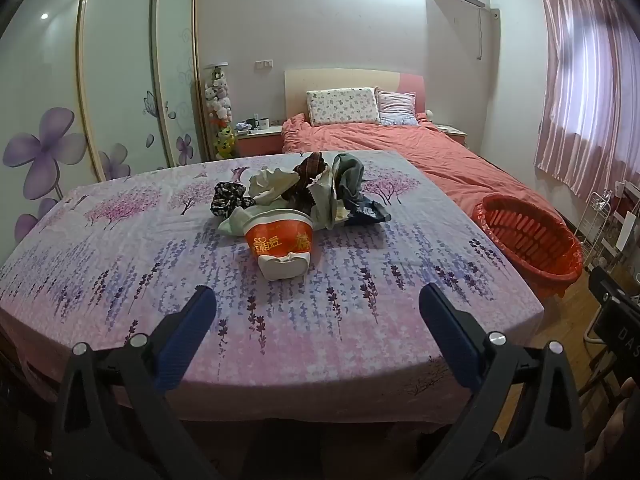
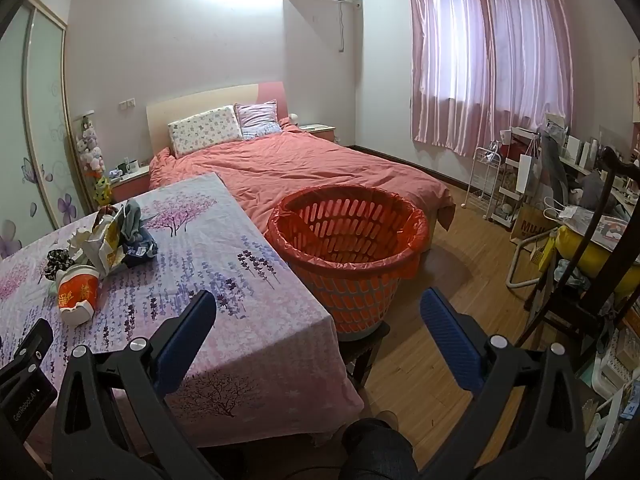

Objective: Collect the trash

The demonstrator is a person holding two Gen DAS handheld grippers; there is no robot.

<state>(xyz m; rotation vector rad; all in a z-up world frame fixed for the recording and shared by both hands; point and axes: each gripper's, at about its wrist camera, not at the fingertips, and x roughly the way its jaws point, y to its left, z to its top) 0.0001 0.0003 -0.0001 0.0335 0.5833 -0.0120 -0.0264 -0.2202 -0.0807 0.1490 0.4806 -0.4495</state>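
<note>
While jaws gape, trash pile (image 1: 296, 192) lies beyond left gripper (image 1: 318, 308).

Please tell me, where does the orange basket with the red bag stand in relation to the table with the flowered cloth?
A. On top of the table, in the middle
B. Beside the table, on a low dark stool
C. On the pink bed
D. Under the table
B: the orange basket stands off the edge of the table, resting on a low dark stool on the wooden floor.
</note>
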